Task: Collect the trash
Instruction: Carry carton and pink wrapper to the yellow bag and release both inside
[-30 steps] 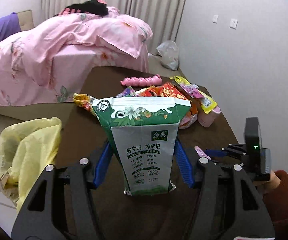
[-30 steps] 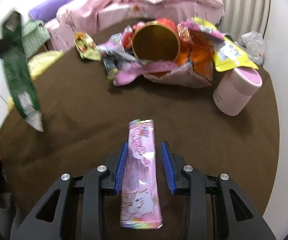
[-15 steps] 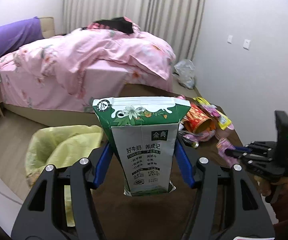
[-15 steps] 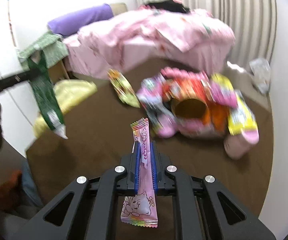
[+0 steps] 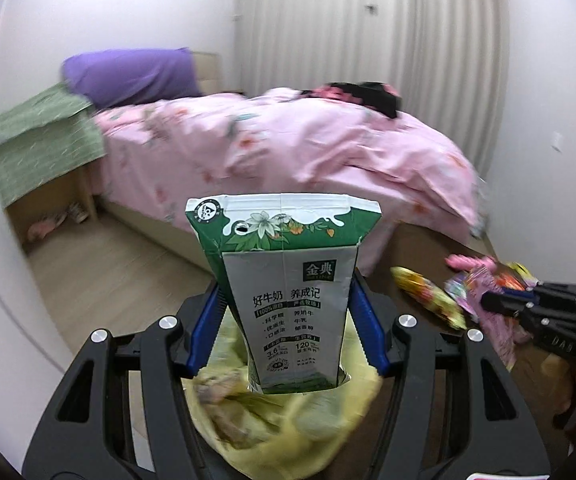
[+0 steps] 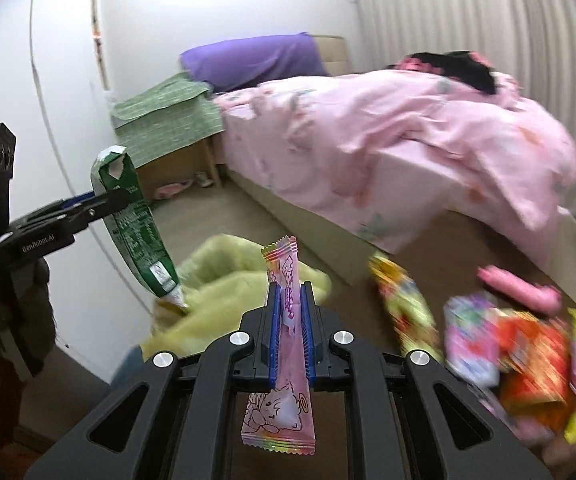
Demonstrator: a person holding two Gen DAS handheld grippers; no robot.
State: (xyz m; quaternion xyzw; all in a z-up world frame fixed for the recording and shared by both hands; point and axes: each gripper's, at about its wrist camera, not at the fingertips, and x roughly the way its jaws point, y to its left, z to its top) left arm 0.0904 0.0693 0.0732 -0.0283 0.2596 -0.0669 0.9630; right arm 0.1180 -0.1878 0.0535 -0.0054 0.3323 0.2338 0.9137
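Your left gripper (image 5: 288, 334) pinches the green milk carton (image 5: 286, 292) by its two narrow sides, blue pads pressed flat against the printed panel's edges, so the carton hangs upright with its torn top up and its base pointing down at the yellow trash bag (image 5: 288, 424) — a hold that should let it drop straight in once you release. Your right gripper (image 6: 290, 336) has its jaws nearly together, just closed on the pink snack wrapper (image 6: 284, 344); the thin wrapper stands on edge between the pads, one end sticking forward and the printed end hanging back toward the camera. In the right wrist view the carton's lower corner sits just over the bag's crumpled mouth, near or touching it — cannot tell which. The bag lies at the near-left edge of the brown table (image 6: 352, 264), so both loads are brought to that side. More wrappers (image 6: 528, 352) stay piled to the right, well apart from the bag; judged from that, collection is only partway done.
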